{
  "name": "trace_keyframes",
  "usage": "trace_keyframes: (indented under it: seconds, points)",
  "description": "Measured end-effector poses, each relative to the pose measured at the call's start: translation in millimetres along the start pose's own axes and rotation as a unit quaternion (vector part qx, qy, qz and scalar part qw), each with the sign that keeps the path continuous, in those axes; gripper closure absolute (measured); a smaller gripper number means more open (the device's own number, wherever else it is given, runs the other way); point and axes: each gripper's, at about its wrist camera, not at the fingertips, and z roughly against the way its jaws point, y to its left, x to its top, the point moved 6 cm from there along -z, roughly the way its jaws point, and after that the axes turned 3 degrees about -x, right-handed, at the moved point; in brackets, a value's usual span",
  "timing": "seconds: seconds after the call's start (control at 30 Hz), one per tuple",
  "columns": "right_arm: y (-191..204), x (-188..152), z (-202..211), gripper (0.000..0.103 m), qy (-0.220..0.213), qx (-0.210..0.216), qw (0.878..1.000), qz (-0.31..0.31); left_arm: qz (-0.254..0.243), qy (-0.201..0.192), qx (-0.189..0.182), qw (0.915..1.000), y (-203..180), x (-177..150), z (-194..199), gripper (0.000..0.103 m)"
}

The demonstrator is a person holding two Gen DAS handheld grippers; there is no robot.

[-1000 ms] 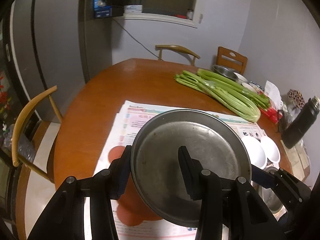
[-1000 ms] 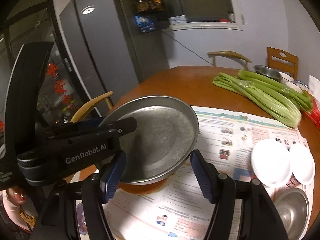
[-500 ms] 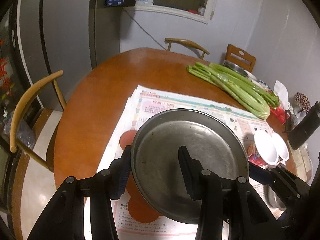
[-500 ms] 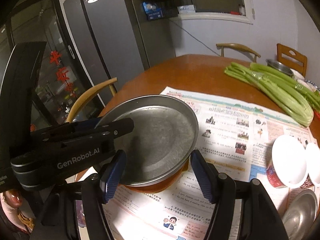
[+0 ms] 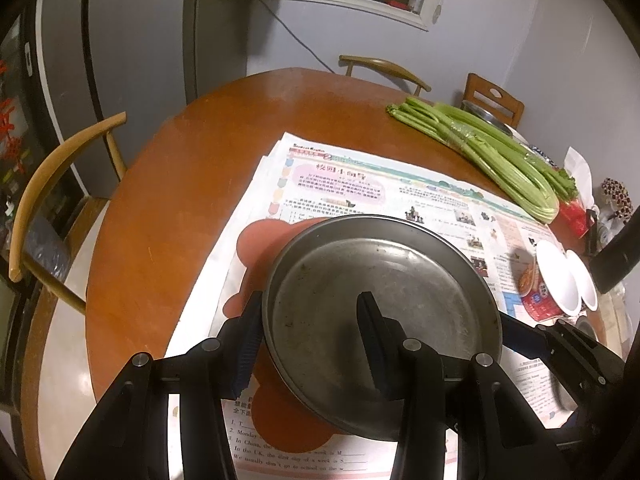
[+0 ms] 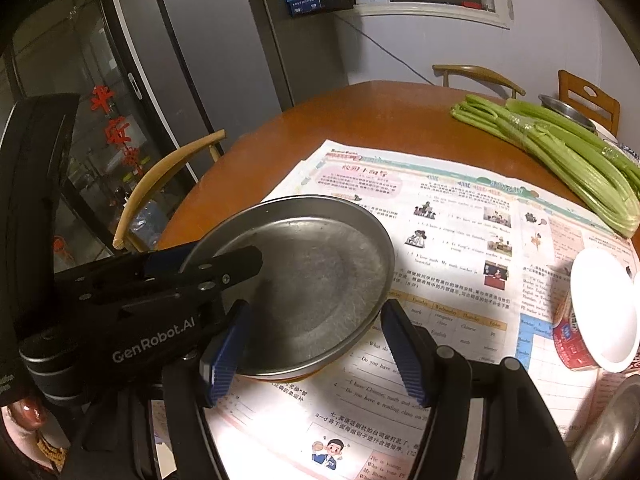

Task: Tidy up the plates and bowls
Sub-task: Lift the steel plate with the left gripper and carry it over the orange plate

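A round metal plate (image 5: 384,300) is held at its near rim by my left gripper (image 5: 308,340), one finger under the rim and one inside. The plate hangs just above an orange flower-shaped mat (image 5: 260,240) on the newspaper (image 5: 360,184). In the right wrist view the plate (image 6: 312,272) lies between and beyond my open, empty right gripper (image 6: 316,352), with the left gripper's body (image 6: 160,292) clamped on its left rim. Two white bowls (image 5: 560,276) sit tilted on a red cup at the right. A metal bowl (image 6: 612,436) lies at the lower right.
The round wooden table (image 5: 180,184) carries a celery bundle (image 5: 488,152) at the back right, a metal bowl (image 6: 568,112) behind it and a dark bottle (image 5: 616,256) at the right edge. Wooden chairs (image 5: 48,184) stand around. A fridge (image 6: 192,80) stands at the left.
The plate has come lower and nearer to the orange mat, still held by my left gripper. Both grippers have tilted down toward the table. The right gripper stays open.
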Motion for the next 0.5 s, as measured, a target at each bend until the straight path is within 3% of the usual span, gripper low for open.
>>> trace_keyframes:
  seconds: [0.5]
  points:
    - [7.8,-8.0,-14.8,0.036,0.016,-0.007,1.000,0.010,-0.009,0.004,0.021,0.9997,4.9,-5.6,-12.3,0.056]
